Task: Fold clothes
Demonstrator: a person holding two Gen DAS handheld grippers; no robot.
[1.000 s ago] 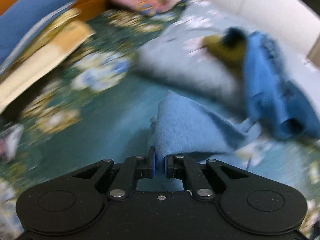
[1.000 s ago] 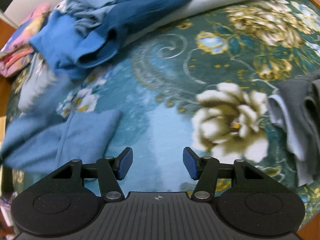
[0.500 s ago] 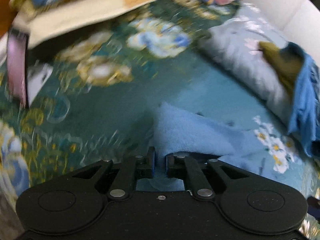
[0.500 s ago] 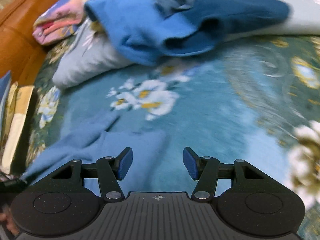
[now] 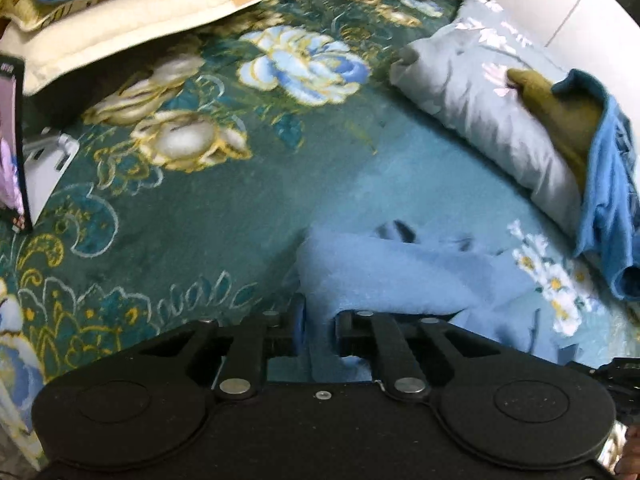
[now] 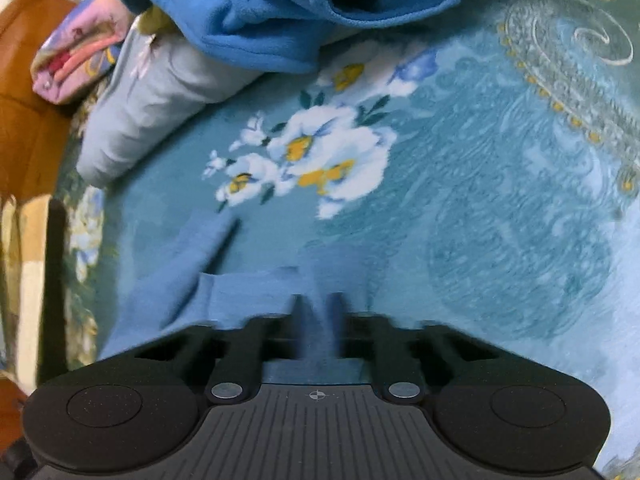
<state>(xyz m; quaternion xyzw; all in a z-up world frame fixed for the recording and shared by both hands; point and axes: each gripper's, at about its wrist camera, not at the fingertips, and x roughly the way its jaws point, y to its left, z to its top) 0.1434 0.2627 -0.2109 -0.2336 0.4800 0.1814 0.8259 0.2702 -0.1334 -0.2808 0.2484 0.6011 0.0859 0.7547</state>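
The left claw (image 5: 319, 322) is pressed together on an edge of the light blue fleece garment (image 5: 404, 272); the cloth rises between its two fingers and spreads away to the right in soft rumples over the floral bedspread (image 5: 208, 216). The right claw (image 6: 316, 312) is nearly closed, its fingers blurred, with a fold of the same light blue fleece garment (image 6: 256, 292) standing between them (whether the pads have fully bitten the cloth I cannot tell); a sleeve-like strip of the garment runs up and to the left from there, lying flat on the bedspread (image 6: 500, 208).

Beyond the garment in the left wrist view lies a pale grey pillow (image 5: 480, 116), with an olive-coloured piece of cloth (image 5: 560, 112) on it and a brighter blue garment (image 5: 608, 184) draped over its right end down onto the bedspread; in the right wrist view that brighter blue garment (image 6: 264, 12) fills the top of the frame, heaped over the same pillow (image 6: 152, 100). A pink patterned bundle (image 6: 76, 60) sits to the left of the pillow, against a wooden headboard (image 6: 28, 92); a cream cushion (image 5: 132, 24) lies at the upper left of the left wrist view.
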